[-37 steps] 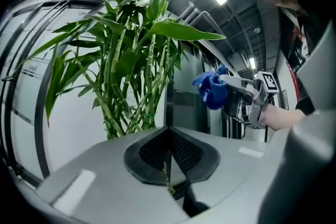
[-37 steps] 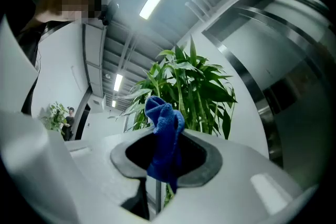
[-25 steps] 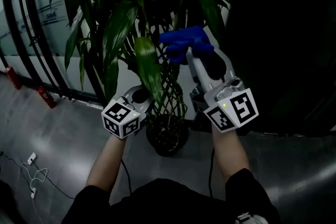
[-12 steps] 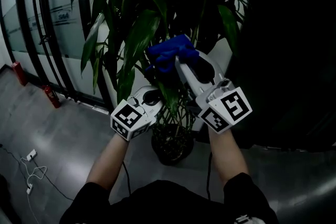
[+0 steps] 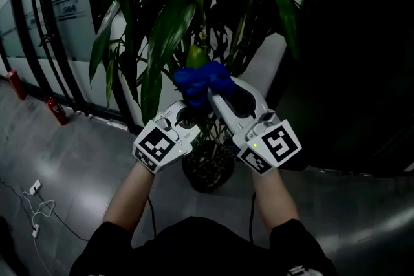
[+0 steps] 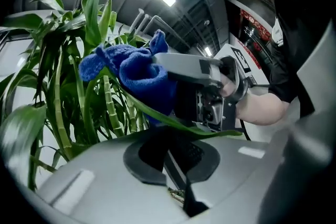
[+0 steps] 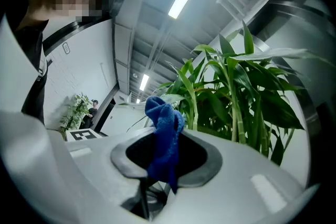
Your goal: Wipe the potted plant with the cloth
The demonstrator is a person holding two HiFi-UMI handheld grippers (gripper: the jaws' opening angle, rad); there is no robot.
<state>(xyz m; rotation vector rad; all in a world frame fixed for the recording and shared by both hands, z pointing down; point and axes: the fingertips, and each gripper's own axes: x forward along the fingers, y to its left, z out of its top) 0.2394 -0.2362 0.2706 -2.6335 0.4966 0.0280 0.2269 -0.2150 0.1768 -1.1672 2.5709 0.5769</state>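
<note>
Blue terry cloth (image 5: 199,82) in right gripper (image 5: 211,94): drawn lower along the long green leaf (image 6: 157,113); now closer to left gripper (image 5: 187,116); both grippers nearer together.

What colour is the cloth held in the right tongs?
A bright blue terry cloth, clearest in the right gripper view.

The tall green potted plant (image 5: 169,22) stands on the grey floor (image 5: 77,158). Before its stems, the left gripper (image 5: 184,116) has one long green leaf (image 6: 210,131) in its jaws. Just right of it, the right gripper (image 5: 210,90) holds a blue terry cloth (image 5: 197,79) against the foliage.
</note>
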